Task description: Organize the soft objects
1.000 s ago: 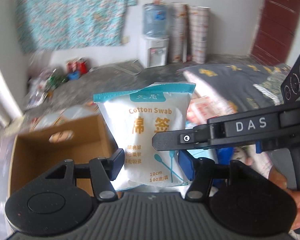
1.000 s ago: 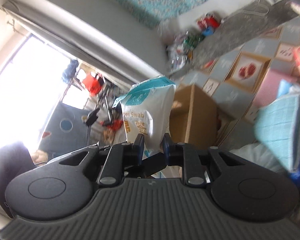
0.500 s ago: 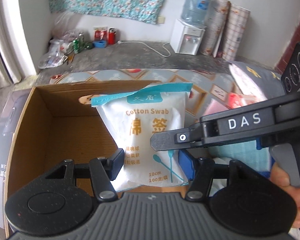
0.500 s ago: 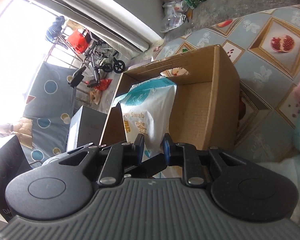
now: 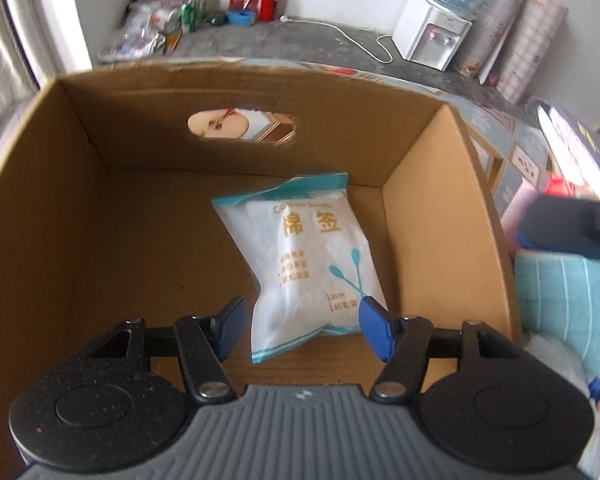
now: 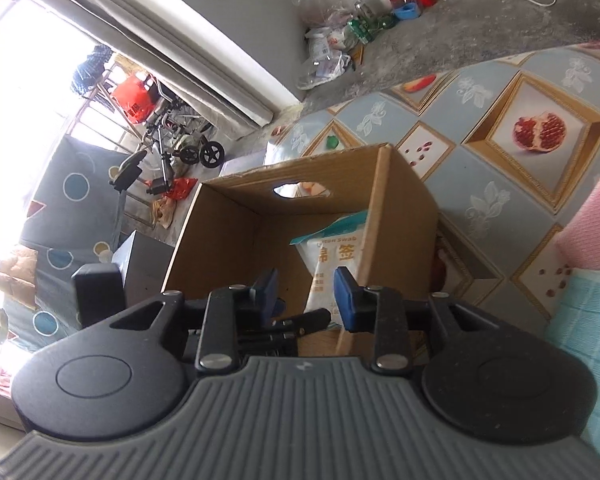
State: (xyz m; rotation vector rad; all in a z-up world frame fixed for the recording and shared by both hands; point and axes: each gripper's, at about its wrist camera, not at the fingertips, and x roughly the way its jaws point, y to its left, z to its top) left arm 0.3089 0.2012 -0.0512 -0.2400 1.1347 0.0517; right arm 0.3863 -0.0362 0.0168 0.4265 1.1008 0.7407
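A bench (image 6: 496, 184) covered in fruit-patterned cloth is carrying an open box (image 5: 440, 216), with a concrete floor behind. The swab pack (image 5: 304, 256) is now lying inside the box near its right wall, where half a second ago both grippers were pinching it above. The left gripper (image 5: 300, 326) is hovering, fingers spread, pack loose between them. The right gripper (image 6: 306, 294) has just been opening its fingers, nothing between them. 1 item looks placed. Only the right view is showing the pink (image 6: 596, 224) and teal cloths (image 6: 584, 328) waiting nearby.
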